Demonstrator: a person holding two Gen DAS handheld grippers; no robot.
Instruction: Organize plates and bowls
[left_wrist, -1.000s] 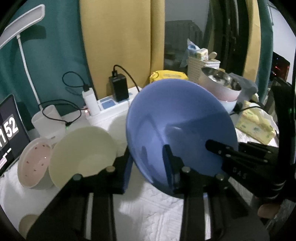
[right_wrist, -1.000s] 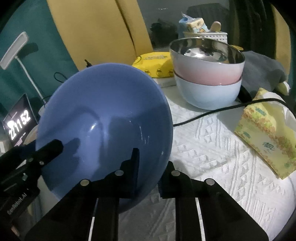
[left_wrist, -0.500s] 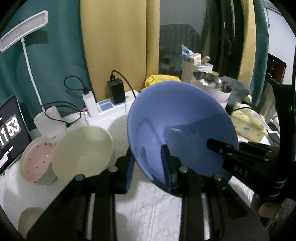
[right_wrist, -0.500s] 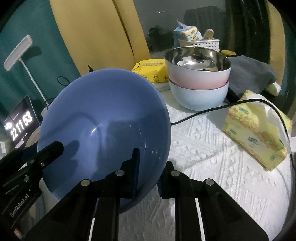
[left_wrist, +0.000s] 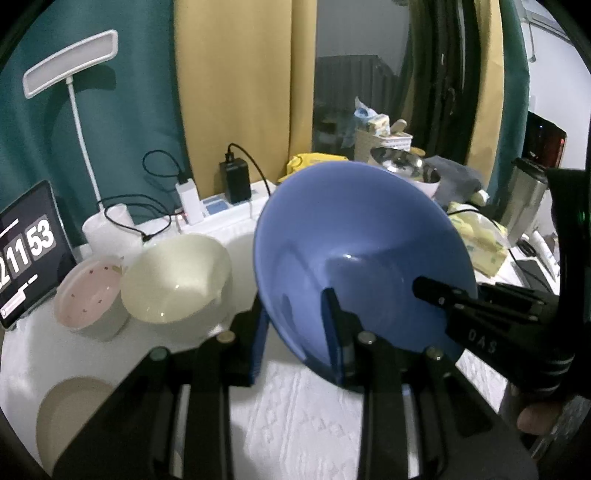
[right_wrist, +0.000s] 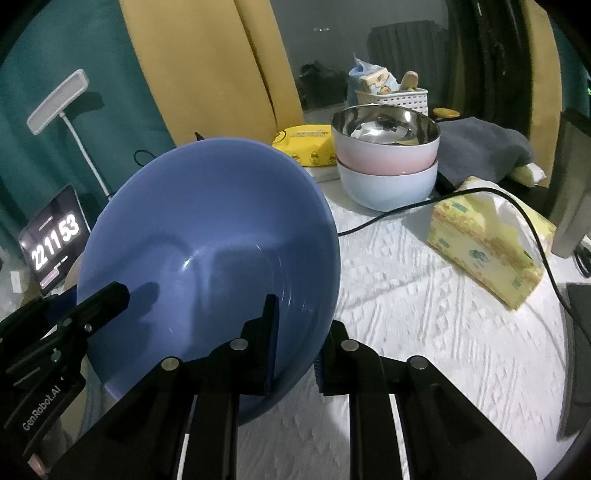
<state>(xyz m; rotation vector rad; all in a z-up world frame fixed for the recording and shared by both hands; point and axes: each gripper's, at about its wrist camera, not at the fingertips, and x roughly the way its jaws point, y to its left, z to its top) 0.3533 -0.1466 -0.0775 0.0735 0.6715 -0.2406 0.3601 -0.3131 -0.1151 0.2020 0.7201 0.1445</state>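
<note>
A blue bowl (left_wrist: 362, 251) hangs tilted above the white-covered counter (right_wrist: 424, 306), pinched at opposite sides of its rim: the left gripper (left_wrist: 295, 336) and the right gripper (right_wrist: 295, 343) each have their jaws closed on the wall, one finger inside, one outside. Beyond it stand a cream bowl (left_wrist: 177, 277) and two stacked bowls (right_wrist: 388, 162)

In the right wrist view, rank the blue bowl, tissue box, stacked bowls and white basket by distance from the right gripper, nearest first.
1. Blue bowl, clamped in the right gripper.
2. Tissue box, to the right.
3. Stacked bowls, farther back.
4. White basket, behind them.
</note>
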